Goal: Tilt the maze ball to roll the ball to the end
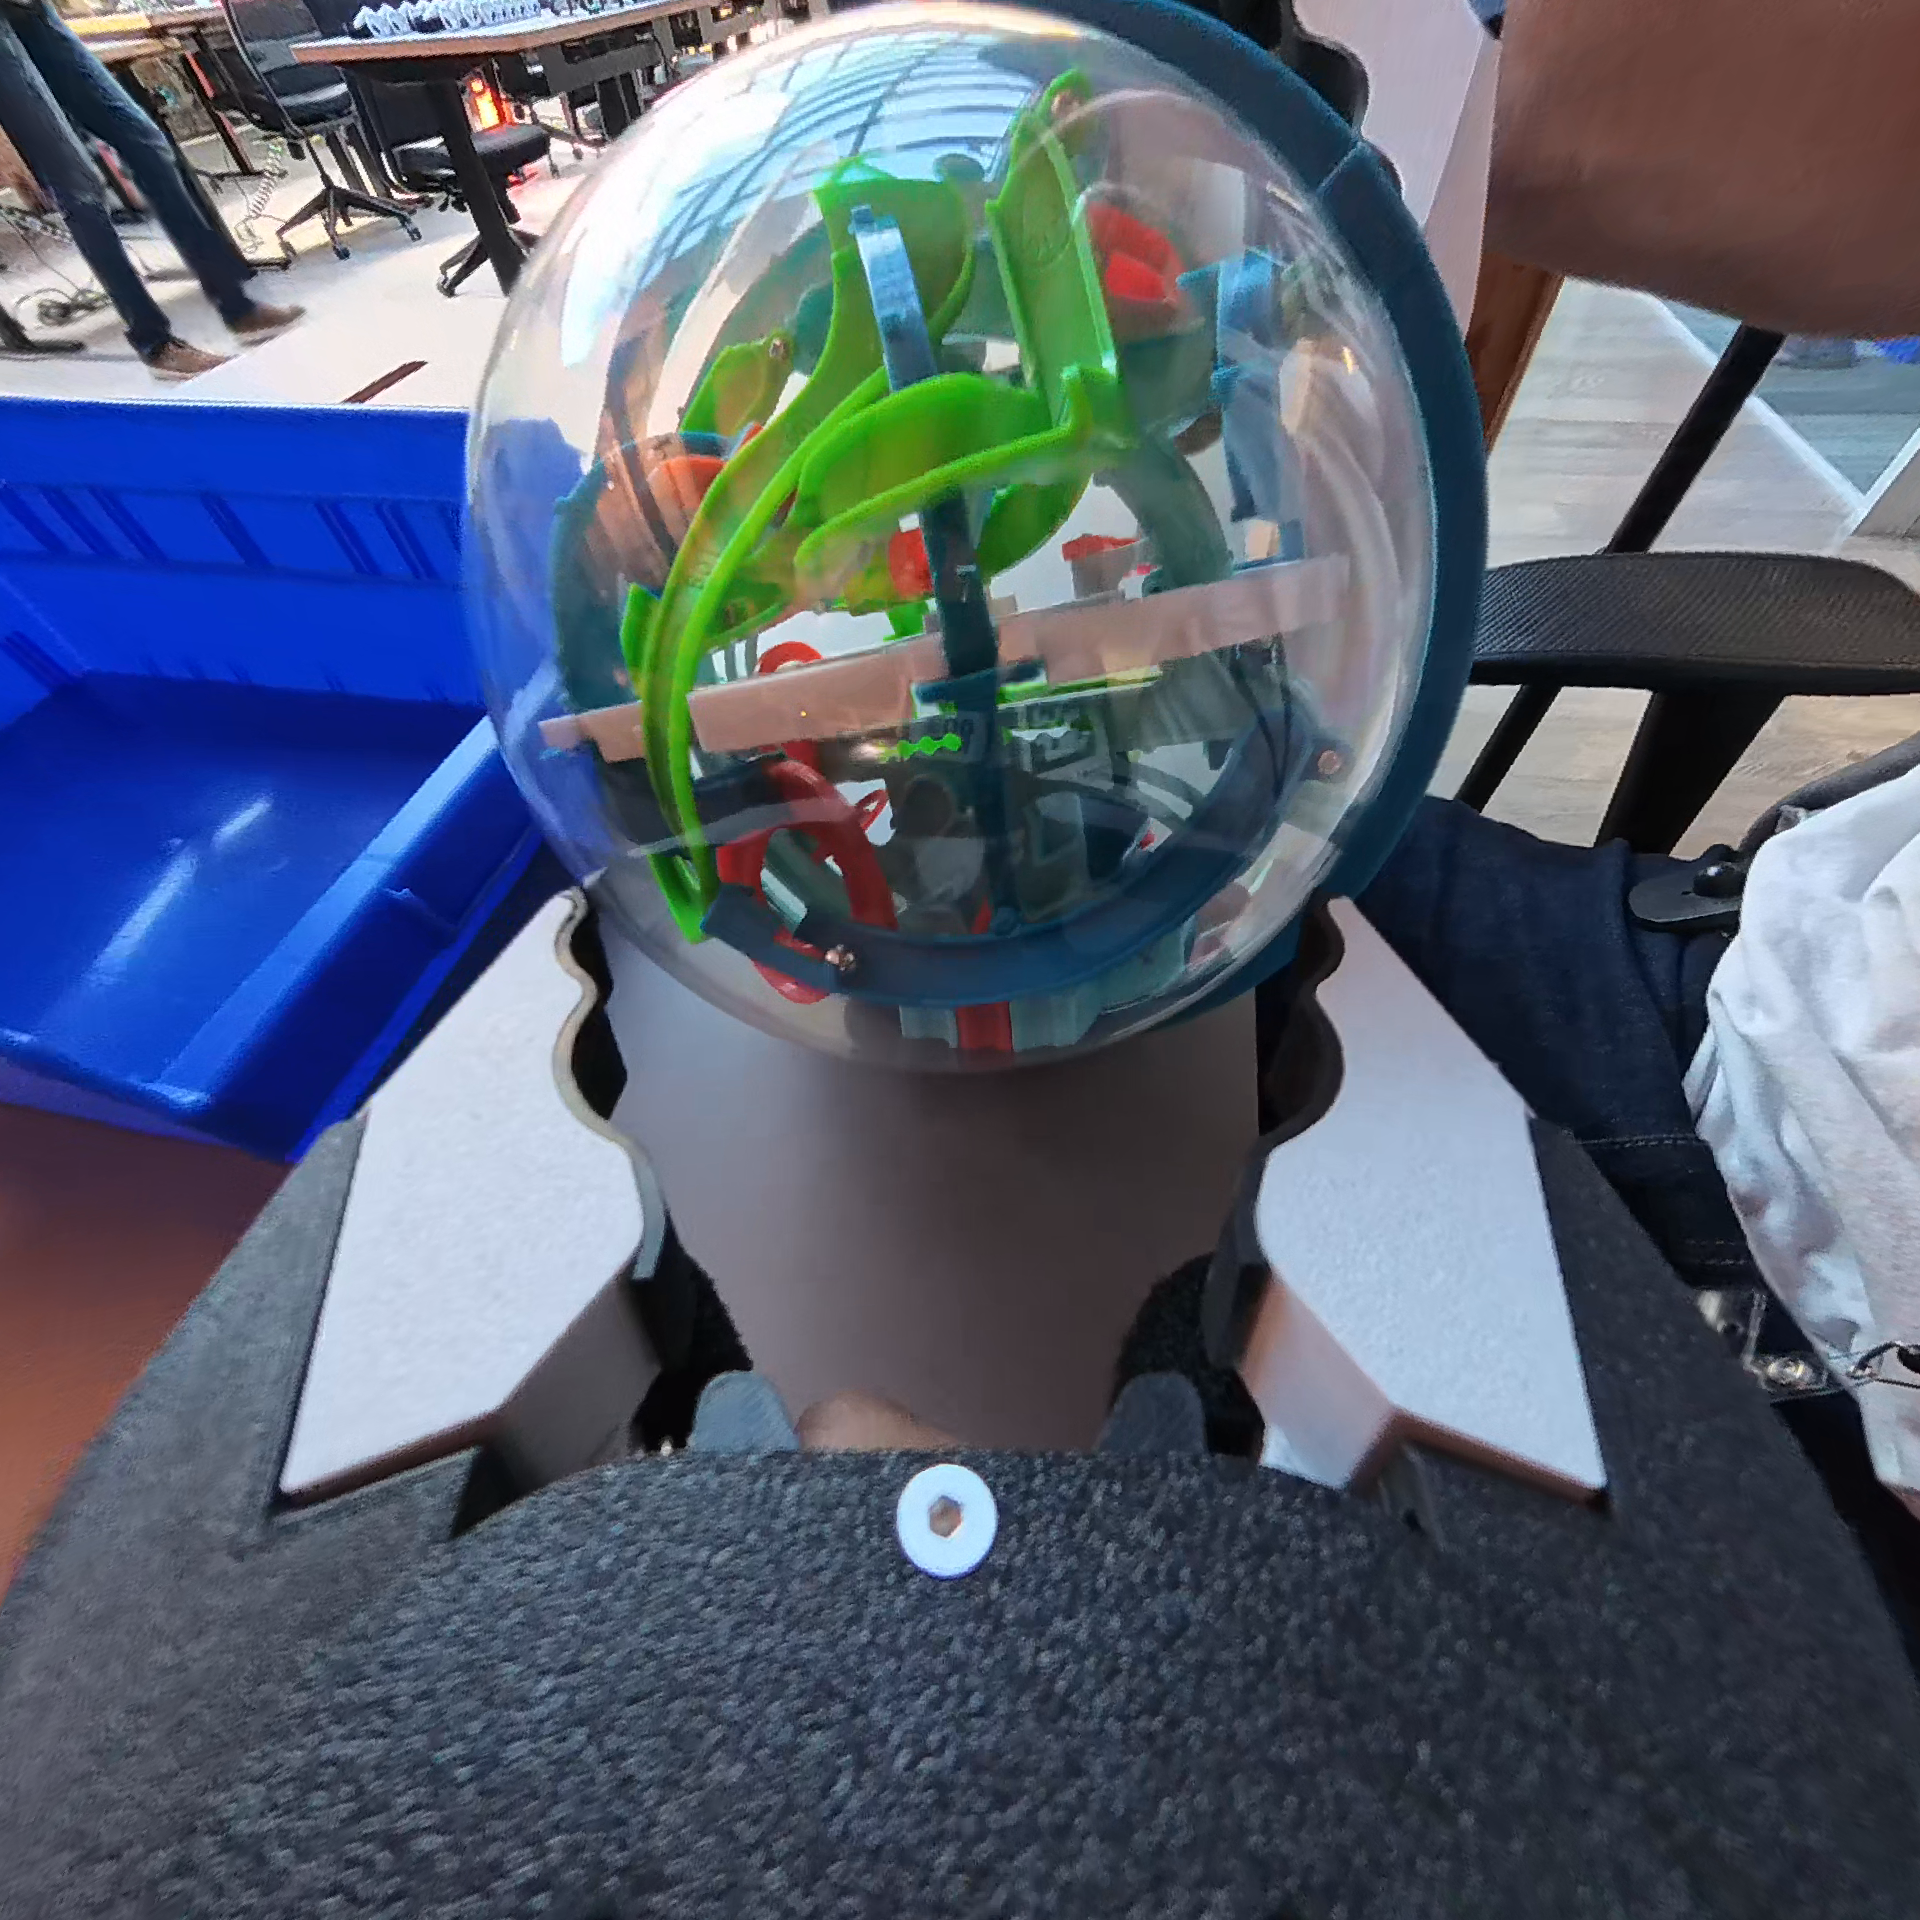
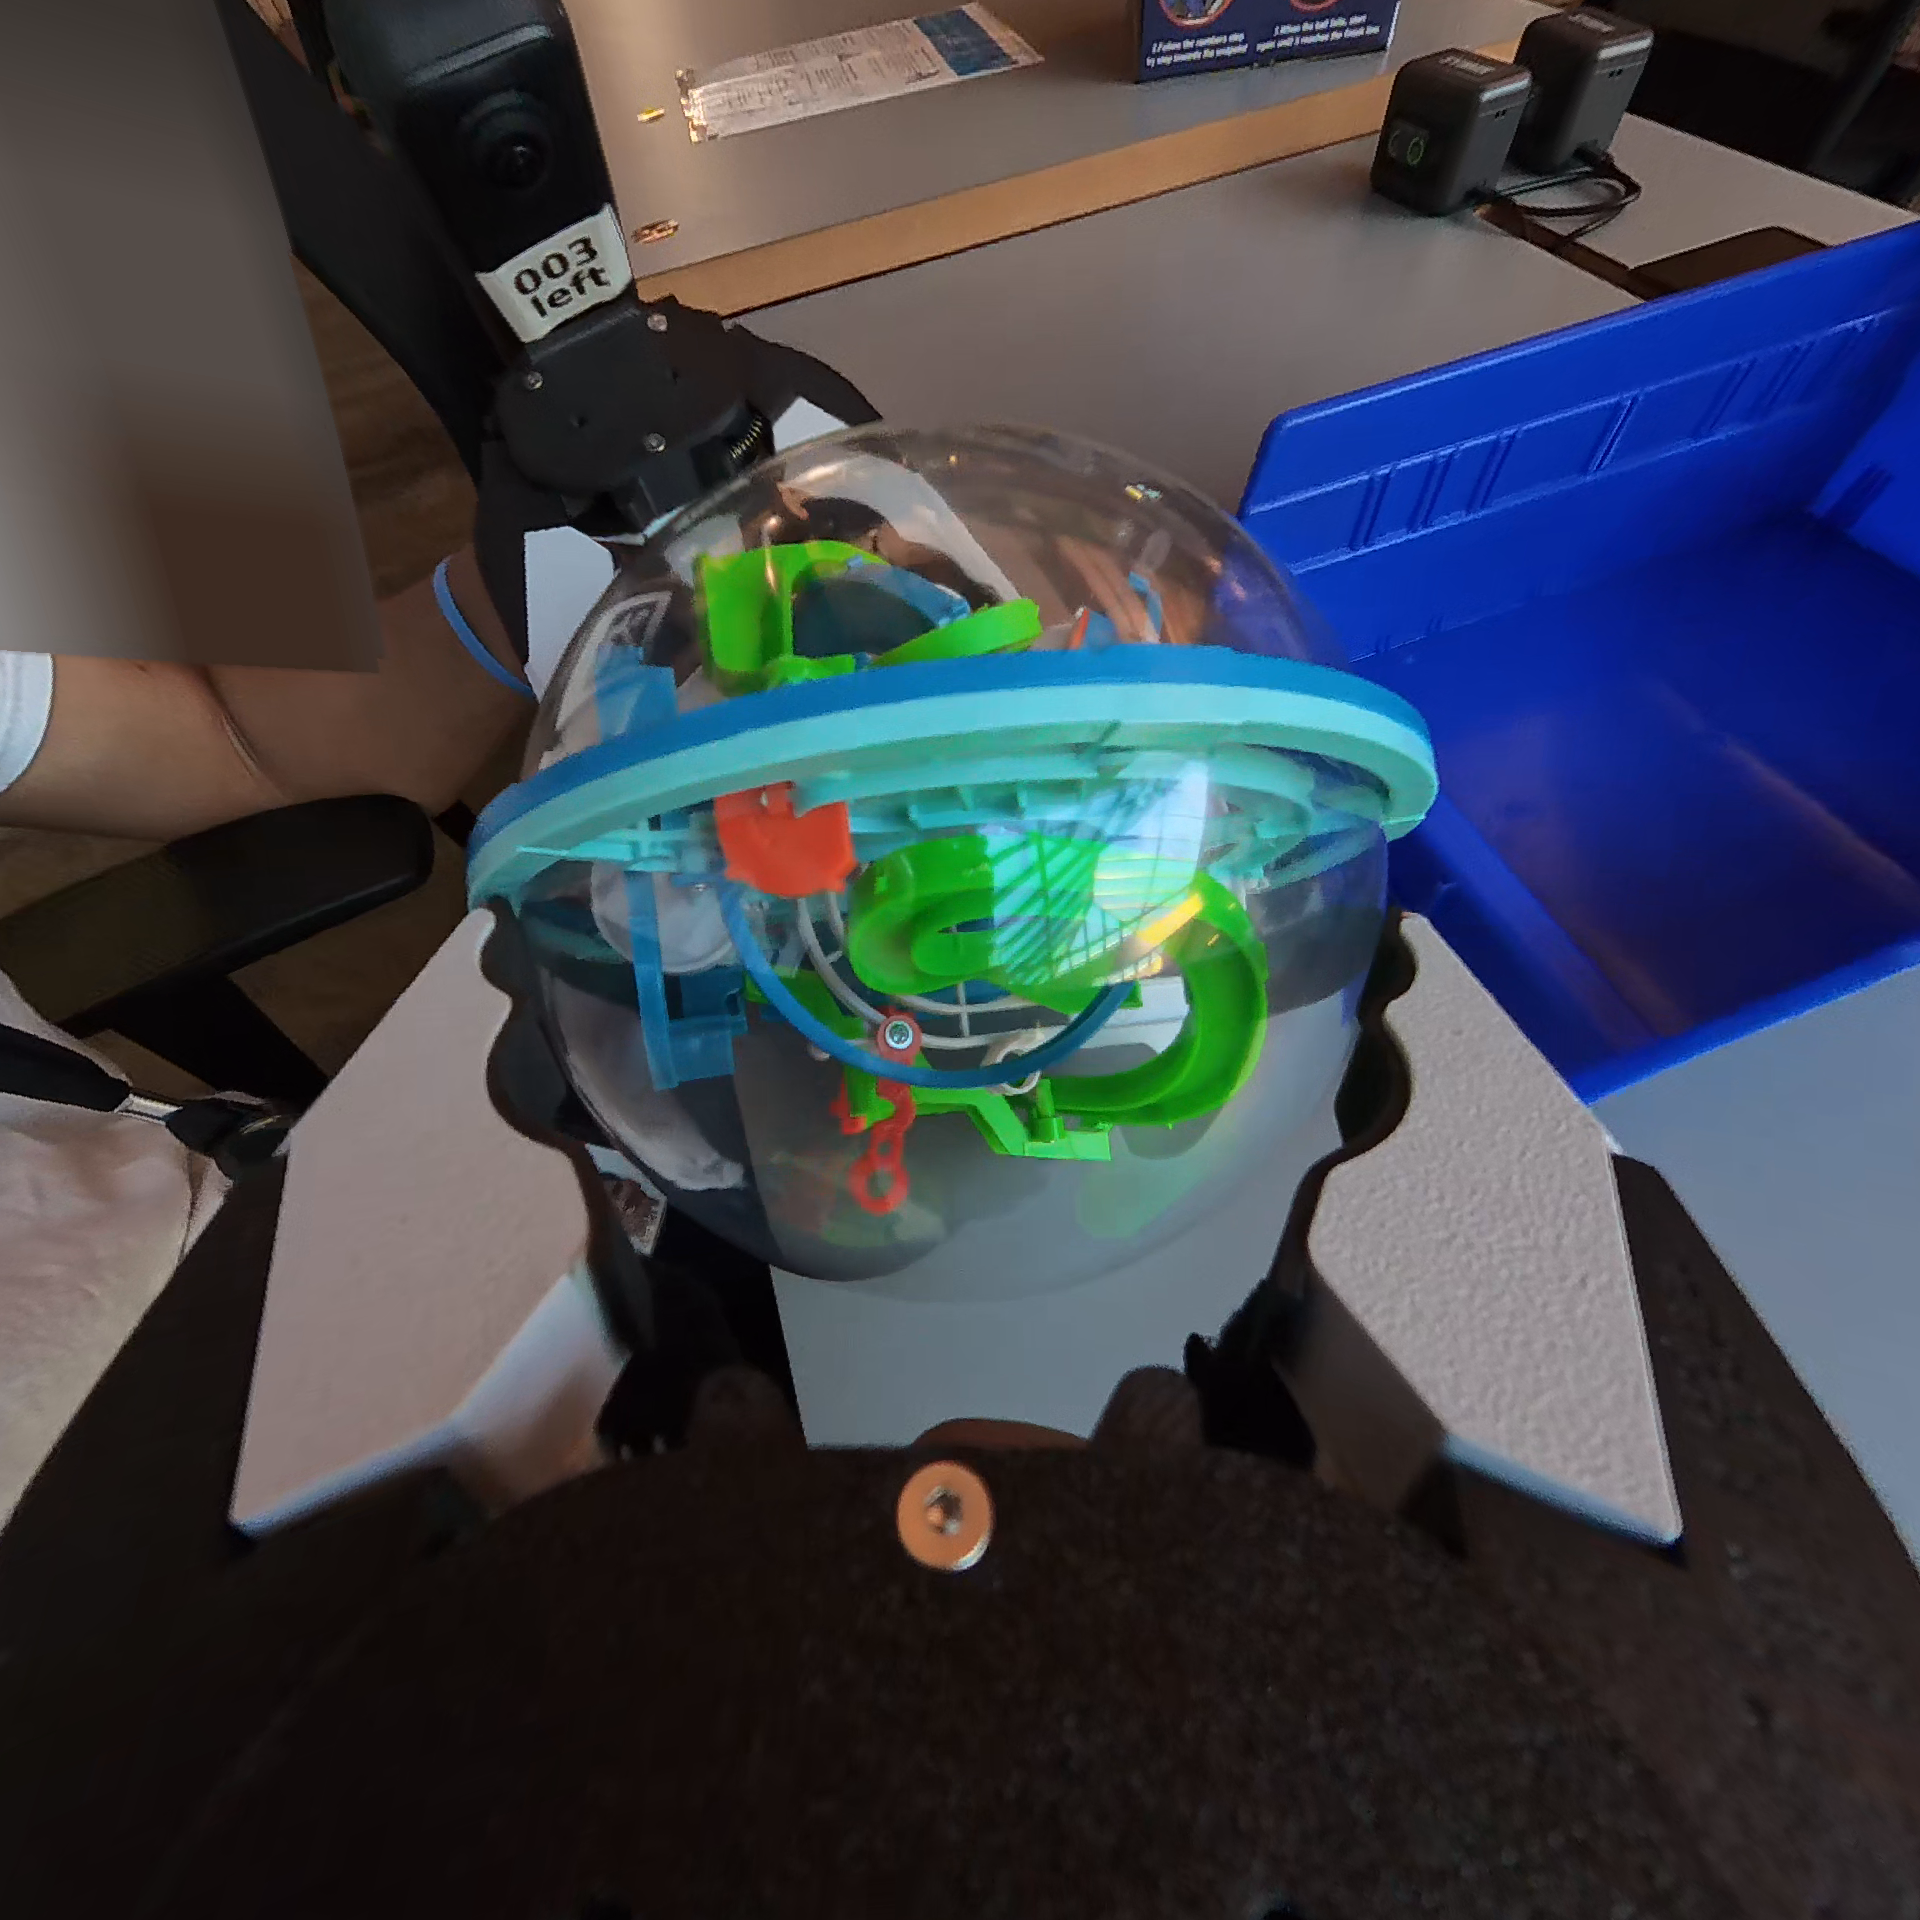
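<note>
Between my right gripper's [image 2: 951,1049] wide-spread fingers sits the maze ball [image 2: 935,862], a clear sphere with green, orange and blue tracks inside and a blue ring around its middle. Both fingers [image 2: 520,1039] press against the lower half of the sphere, one on each flank, so this gripper pinches the ball, and the ring lies tilted just above the fingertips. Just past the ball on its far left, my left gripper [image 2: 623,499] comes in from the other side, its black fingers spread around the sphere's upper part. To the right of the ball stands a blue bin [image 2: 1662,727], close beside it. Beyond all that lies a grey table [image 2: 1039,312] with two small black devices [image 2: 1496,114] at its far right and a printed sheet [image 2: 852,62] farther back.

From my left gripper [image 1: 951,935], the ball [image 1: 956,520] fills the space right ahead of the fingers [image 1: 582,997]. They stand spread wide and close on the sphere's underside at both sides, gripping it. The blue ring runs up the ball's right edge here, nearly upright. A tiny metal ball [image 1: 840,961] rests on the dark blue track at the bottom of the maze. The blue bin [image 1: 208,779] lies to the left of the fingers. To the right is a person's leg in dark denim [image 1: 1538,987], with a black chair armrest [image 1: 1704,613] beyond. Far off to the upper left stand desks and office chairs [image 1: 343,114].
</note>
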